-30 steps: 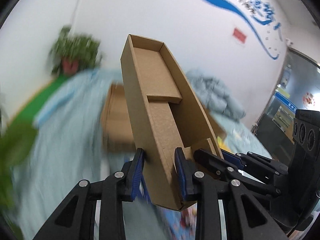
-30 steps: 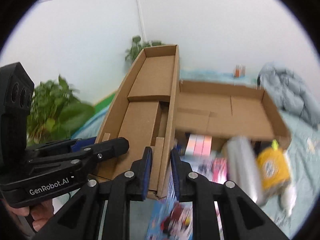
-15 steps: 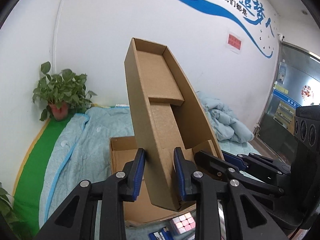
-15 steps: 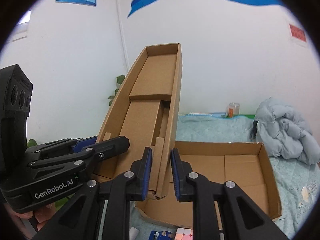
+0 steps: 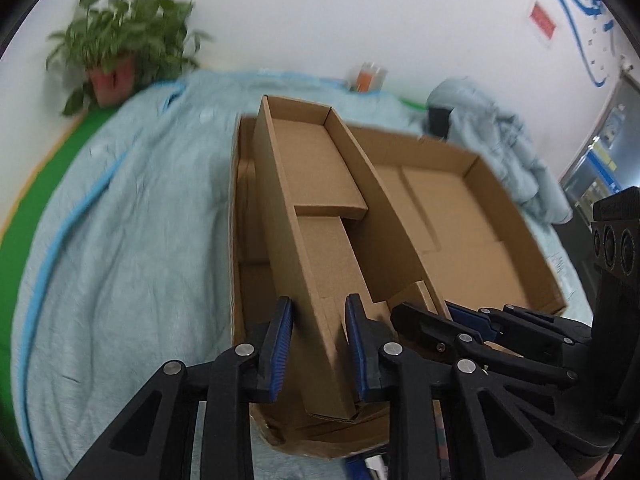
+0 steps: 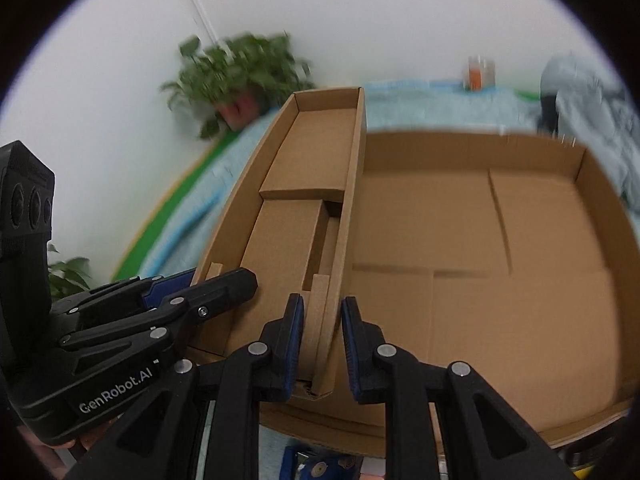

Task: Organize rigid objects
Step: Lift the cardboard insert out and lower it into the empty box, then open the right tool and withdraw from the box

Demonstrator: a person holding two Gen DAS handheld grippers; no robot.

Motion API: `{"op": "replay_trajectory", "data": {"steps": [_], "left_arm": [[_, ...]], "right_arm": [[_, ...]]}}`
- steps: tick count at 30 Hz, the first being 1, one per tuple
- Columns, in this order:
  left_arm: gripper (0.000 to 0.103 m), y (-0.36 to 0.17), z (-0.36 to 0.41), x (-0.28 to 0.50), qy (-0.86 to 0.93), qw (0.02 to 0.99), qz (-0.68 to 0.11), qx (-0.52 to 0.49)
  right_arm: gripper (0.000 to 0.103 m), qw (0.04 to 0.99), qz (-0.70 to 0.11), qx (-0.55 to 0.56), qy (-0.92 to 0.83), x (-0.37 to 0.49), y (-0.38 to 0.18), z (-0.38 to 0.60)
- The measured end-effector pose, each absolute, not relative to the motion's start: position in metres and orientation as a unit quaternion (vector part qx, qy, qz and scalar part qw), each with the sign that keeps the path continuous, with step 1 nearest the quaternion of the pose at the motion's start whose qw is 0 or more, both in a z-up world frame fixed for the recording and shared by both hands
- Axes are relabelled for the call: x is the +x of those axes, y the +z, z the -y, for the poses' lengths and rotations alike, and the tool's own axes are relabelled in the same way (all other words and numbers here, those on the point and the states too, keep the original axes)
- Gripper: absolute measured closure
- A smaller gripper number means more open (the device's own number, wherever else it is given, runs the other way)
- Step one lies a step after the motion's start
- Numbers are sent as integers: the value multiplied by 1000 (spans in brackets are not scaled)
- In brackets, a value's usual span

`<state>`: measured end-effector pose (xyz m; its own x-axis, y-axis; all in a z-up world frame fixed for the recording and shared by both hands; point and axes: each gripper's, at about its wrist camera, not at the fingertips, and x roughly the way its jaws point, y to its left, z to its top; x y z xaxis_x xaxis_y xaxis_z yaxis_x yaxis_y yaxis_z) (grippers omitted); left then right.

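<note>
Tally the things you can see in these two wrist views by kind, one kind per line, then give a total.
Cardboard boxes: 2, narrow box and wide tray
Potted plants: 2
Hand-held grippers: 2
Total: 6

- The narrow box [image 5: 320,216] is coming down from in front of the wall to sit over the left end of the big tray [image 5: 472,216].
- Both views are tilting downward, so the bedspread [image 5: 120,240] is filling more of the frame.
- The plant [image 6: 244,76] is blurring again.
</note>
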<state>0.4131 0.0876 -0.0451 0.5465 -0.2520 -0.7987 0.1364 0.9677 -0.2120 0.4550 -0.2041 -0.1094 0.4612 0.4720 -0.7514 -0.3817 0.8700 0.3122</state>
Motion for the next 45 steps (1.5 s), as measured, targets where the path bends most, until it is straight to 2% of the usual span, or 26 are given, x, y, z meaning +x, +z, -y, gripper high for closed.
{"op": "replay_trajectory", "data": {"steps": [5, 9, 15, 18, 21, 22, 24, 26, 28, 30, 32, 34, 37, 38, 39, 40, 41, 42, 43, 44, 45], "left_arm": [[81, -84, -102, 422, -91, 867, -486, -61], [83, -91, -103, 413, -74, 869, -487, -51], [81, -76, -101, 384, -63, 874, -480, -45], [80, -66, -104, 361, -51, 885, -460, -48], [68, -57, -110, 337, -42, 894, -440, -68], [61, -52, -112, 326, -34, 901, -426, -72], [45, -41, -111, 303, -20, 918, -389, -71], [17, -27, -107, 277, -1, 936, -346, -66], [3, -13, -101, 250, 12, 952, -302, -57], [1, 1, -93, 225, 18, 962, -268, -50], [0, 12, -80, 203, 27, 966, -255, -39], [1, 18, -65, 186, 16, 967, -253, -35], [1, 20, -40, 160, -1, 966, -253, -44], [3, 21, -31, 152, -11, 967, -251, -45], [12, 20, -23, 143, -18, 968, -248, -44], [64, 18, -14, 135, -26, 967, -251, -44], [99, 14, -5, 134, -46, 959, -277, -45], [99, 10, 3, 129, -61, 951, -299, -50], [99, 8, 8, 123, -67, 947, -308, -64], [93, 8, 13, 115, -71, 947, -305, -78], [79, 9, 17, 110, -73, 947, -301, -81]], "right_arm": [[85, 831, -488, 56, 260, 460, -137, 197], [84, 818, -506, 65, 265, 459, -145, 196], [81, 807, -523, 72, 263, 458, -153, 193], [76, 799, -533, 81, 267, 460, -157, 188], [65, 796, -529, 79, 285, 459, -155, 186], [62, 796, -526, 77, 290, 460, -153, 186], [55, 794, -521, 88, 299, 455, -148, 193], [28, 814, -495, 83, 291, 443, -133, 208], [21, 856, -439, 49, 270, 420, -111, 228], [19, 894, -381, 23, 237, 389, -93, 254], [10, 914, -346, 15, 210, 362, -88, 277], [5, 928, -317, 0, 197, 331, -86, 297], [5, 937, -298, -3, 184, 297, -87, 324], [5, 938, -295, -1, 180, 288, -88, 334], [6, 941, -291, 2, 175, 280, -88, 343], [23, 943, -286, 6, 169, 273, -88, 350], [65, 944, -289, 2, 160, 267, -89, 356], [78, 944, -292, -3, 155, 264, -90, 358], [80, 944, -289, 0, 162, 260, -89, 363], [80, 945, -279, 6, 170, 255, -87, 368], [74, 947, -268, 8, 176, 248, -86, 373]]}}
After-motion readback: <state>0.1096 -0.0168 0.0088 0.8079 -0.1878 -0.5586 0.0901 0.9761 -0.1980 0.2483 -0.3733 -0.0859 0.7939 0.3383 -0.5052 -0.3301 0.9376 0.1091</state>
